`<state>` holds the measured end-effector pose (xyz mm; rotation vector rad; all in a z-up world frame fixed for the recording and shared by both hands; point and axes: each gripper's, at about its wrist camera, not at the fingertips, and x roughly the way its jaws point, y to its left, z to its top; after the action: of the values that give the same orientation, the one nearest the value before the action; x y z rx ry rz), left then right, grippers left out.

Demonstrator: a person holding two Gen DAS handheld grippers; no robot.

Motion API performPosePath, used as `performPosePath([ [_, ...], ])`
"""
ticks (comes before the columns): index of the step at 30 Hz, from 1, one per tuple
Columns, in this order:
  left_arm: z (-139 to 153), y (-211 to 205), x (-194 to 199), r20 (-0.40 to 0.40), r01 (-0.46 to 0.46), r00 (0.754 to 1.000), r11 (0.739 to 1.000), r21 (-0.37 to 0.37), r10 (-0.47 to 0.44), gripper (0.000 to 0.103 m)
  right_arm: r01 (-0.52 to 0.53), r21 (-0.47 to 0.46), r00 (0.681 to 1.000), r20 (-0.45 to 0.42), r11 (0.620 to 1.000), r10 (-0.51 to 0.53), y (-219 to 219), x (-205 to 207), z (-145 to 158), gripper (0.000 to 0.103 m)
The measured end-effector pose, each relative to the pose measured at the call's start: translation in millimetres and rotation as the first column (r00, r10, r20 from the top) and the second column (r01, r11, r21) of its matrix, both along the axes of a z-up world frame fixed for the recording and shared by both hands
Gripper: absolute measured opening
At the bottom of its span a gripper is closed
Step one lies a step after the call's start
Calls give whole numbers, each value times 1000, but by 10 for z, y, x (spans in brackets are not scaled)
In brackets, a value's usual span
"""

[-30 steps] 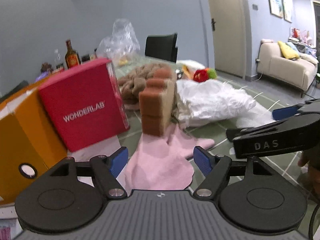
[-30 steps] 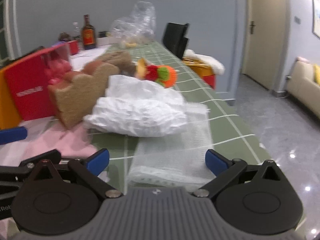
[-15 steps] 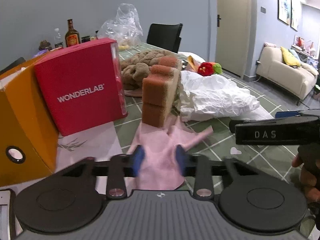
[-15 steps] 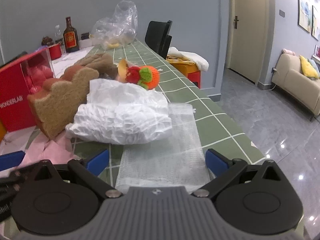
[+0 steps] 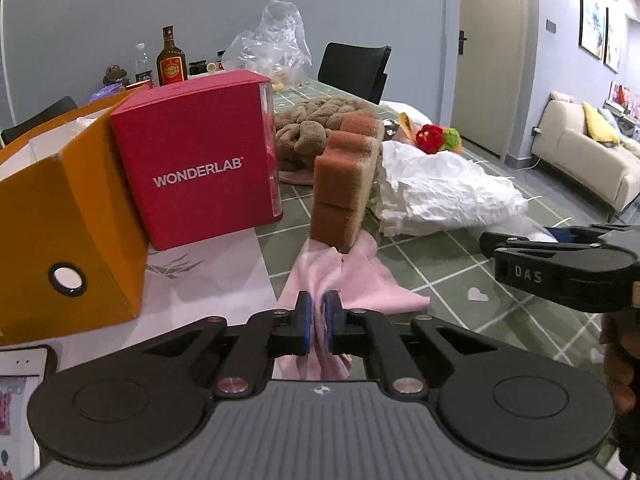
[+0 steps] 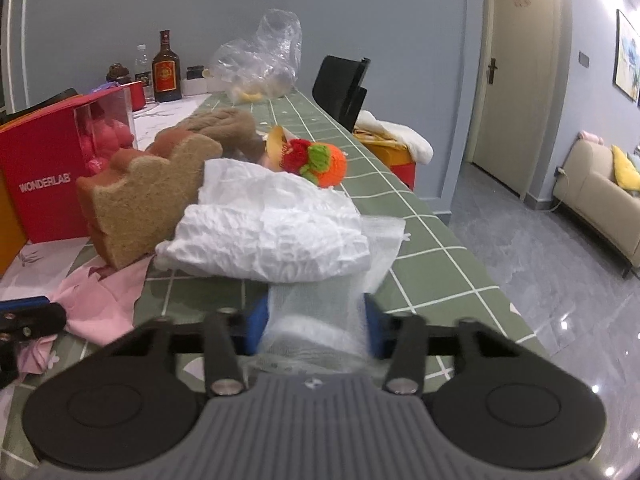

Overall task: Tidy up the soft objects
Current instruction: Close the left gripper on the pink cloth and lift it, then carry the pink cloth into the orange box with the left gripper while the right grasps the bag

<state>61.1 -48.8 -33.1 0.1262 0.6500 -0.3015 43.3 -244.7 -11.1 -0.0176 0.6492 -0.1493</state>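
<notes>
**Two grippers taking hold of soft cloths at the near edge of the table**

The left gripper point(image 5: 316, 322) is pinching the near edge of the pink cloth point(image 5: 352, 280); its blue pads point(image 5: 304, 320) are standing almost together, with a fold of fabric bunching between them. The right gripper point(image 6: 314, 322) is closing on the near end of the white mesh cloth point(image 6: 320, 312); its jaws are standing partly apart, and the mesh is filling the gap and gathering into a ridge.

The step in hand appears to be the grasp itself, at an early stage of the sorting. The pink cloth is lying near the left of the green checked table point(image 5: 440, 264), just right of the orange box point(image 5: 60, 232). Its long axis is running from the gripper toward the far side, where its far end is lying under the upright brown sponge point(image 5: 344, 192). The mesh cloth is lying to the right, its long axis also running near to far, its far end tucked beneath the crumpled white paper bundle point(image 6: 276, 232).

The next move probably calls for a slow pull toward the near side, since each cloth is weighted at its far end: the sponge may topple, and the paper bundle may drag along. The red box point(image 5: 200, 160) is standing far left, well clear of both cloths.
</notes>
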Motion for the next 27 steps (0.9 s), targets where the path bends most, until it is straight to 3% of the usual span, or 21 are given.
performPosePath([
  [2, 35, 31, -38, 13, -6, 1000, 1000, -1, 6, 7, 0, -40, 1000, 0, 999, 0, 42, -32, -6, 5],
  [3, 57, 50, -60, 22, -11, 1000, 1000, -2, 11, 7, -2, -58, 1000, -1, 998, 2, 57, -47, -7, 3],
  [6, 144, 127, -97, 44, -21, 999, 1000, -17, 21, 8, -19, -47, 1000, -2, 999, 19, 38, -98, 13, 2],
  [12, 326, 248, -132, 101, -42, 994, 998, -54, 47, 8, -49, 152, 999, 21, 987, 47, -168, -220, 156, 0],
  [17, 374, 263, -118, 85, -28, 996, 997, -78, 35, 8, -108, 240, 992, 85, 965, 90, -195, -314, 322, 0],
  [27, 354, 309, -106, 83, -43, 995, 995, -86, 51, 8, -256, 333, 956, 226, 907, 187, -112, -499, 647, 0],
])
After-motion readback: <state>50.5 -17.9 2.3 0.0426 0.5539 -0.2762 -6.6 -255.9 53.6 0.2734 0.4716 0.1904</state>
